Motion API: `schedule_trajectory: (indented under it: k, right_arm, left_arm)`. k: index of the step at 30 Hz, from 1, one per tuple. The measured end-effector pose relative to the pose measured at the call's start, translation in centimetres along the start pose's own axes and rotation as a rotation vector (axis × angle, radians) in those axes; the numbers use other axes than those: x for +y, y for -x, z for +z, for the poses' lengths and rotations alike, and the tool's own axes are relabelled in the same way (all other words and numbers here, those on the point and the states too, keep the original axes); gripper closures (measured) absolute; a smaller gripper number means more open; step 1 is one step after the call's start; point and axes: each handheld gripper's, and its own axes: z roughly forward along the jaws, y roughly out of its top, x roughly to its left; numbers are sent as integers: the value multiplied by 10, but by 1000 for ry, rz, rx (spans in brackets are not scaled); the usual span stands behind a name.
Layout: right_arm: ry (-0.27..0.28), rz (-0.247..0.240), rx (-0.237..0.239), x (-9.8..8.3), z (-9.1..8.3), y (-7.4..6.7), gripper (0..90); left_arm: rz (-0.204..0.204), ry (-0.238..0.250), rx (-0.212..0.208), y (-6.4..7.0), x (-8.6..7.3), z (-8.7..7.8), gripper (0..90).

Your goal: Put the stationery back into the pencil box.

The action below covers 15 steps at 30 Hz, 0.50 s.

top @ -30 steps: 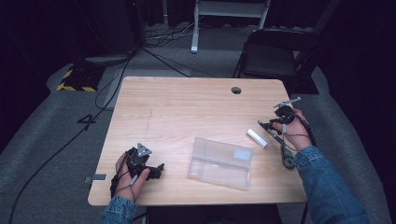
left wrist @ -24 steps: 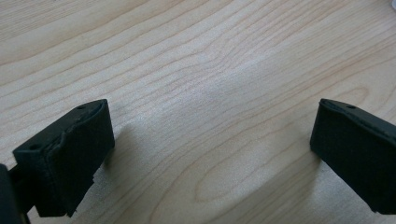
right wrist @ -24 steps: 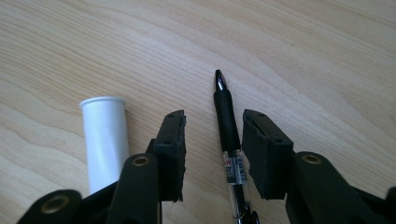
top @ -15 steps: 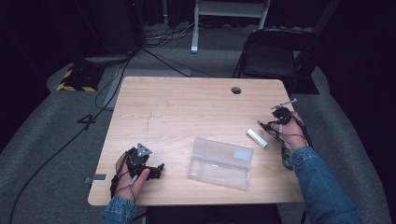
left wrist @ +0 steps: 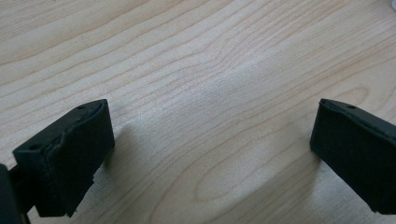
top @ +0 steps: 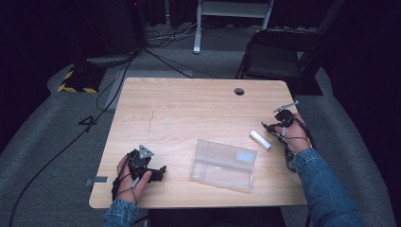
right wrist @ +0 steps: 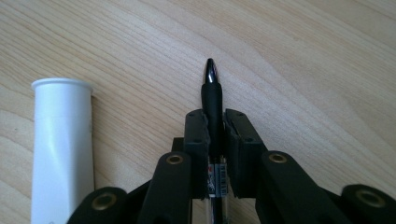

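Closing over the past second, the jaws of the right gripper [right wrist: 215, 128] are now pinching a black pen [right wrist: 213, 100] near its grip, with the silver tip pointing out ahead of the pads; the hand itself has barely shifted at the counter's [top: 189, 109] 3 o'clock edge. A white tube [right wrist: 62, 144] is lying on the wood just beside the pen, at its 9 o'clock in the right gripper view, apart from the jaws. Toward 6 o'clock on the counter, a clear plastic case [top: 223, 164] is sitting shut and untouched. At 7 o'clock, the left gripper [top: 150, 174] is resting with its jaws standing wide apart over bare wood, holding nothing. The grip looks narrow and close to the pen's smooth barrel, so the pen could well be swivelling or slipping out as it is lifted. Any sideways sweep is also risking a knock to the tube, which would likely be rolling off toward the counter's near edge.
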Motion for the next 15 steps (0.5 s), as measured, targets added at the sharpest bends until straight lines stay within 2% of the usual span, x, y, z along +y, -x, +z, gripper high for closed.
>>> schedule_trajectory:
  k: [6, 9, 15]
  right_arm:
    - [-4, -13, 1, 0, 0, 0, 806]
    - [-13, -32, -19, 1, -1, 0, 806]
    - [-16, -33, -36, 1, -3, -2, 807]
  left_arm:
    - [0, 0, 0, 0, 0, 0, 1]
    - [0, 0, 0, 0, 0, 0, 2]
    - [0, 0, 0, 0, 0, 0, 2]
